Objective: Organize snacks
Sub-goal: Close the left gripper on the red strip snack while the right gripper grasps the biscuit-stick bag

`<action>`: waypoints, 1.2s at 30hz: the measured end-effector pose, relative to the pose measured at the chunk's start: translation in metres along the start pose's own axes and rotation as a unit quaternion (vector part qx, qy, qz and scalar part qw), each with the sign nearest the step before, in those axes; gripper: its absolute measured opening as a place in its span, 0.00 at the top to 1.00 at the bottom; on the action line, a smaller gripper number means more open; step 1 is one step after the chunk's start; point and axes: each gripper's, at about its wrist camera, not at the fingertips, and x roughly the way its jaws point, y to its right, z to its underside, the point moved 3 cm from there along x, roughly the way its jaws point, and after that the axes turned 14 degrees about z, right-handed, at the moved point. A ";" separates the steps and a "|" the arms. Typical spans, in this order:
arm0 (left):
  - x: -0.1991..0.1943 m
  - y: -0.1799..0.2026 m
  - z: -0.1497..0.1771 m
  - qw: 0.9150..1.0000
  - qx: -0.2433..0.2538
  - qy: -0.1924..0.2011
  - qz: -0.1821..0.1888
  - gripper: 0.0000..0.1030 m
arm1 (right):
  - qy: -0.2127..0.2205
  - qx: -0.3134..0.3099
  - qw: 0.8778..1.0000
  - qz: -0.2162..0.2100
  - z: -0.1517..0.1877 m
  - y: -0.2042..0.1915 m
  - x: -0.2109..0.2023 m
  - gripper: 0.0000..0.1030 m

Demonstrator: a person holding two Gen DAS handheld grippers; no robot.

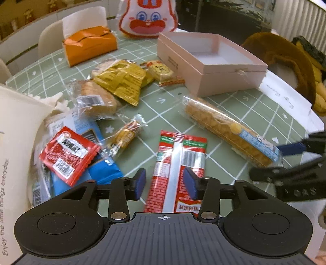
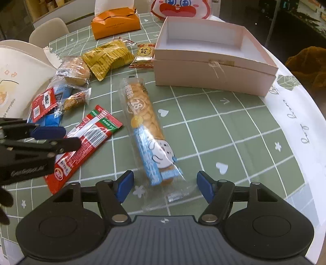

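Several snack packs lie on a green grid tablecloth. My left gripper is open, its blue pads either side of a long red-and-white snack pack, which also shows in the right wrist view. My right gripper is open, straddling the near end of a long clear biscuit pack with a blue label, seen too in the left wrist view. An open, empty pink box stands at the far right. Each gripper shows in the other's view, the right and the left.
To the left lie a small red pack, a blue pack, a small biscuit pack, a wrapped bread, a yellow pack and a rice cracker. An orange tissue box, rabbit bag and white bag surround them.
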 end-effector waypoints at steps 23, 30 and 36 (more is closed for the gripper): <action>0.014 0.015 0.002 1.000 0.015 -0.015 0.002 0.29 | 0.073 0.026 0.995 0.058 0.017 0.044 -0.033 0.32; 0.017 0.007 -0.008 1.000 -0.019 -0.009 0.013 0.47 | 0.067 0.011 0.998 -0.004 -0.004 0.038 -0.025 0.29; -0.001 -0.008 -0.001 0.997 -0.083 -0.007 0.006 0.51 | 0.068 -0.045 0.996 -0.024 -0.032 0.010 -0.004 0.29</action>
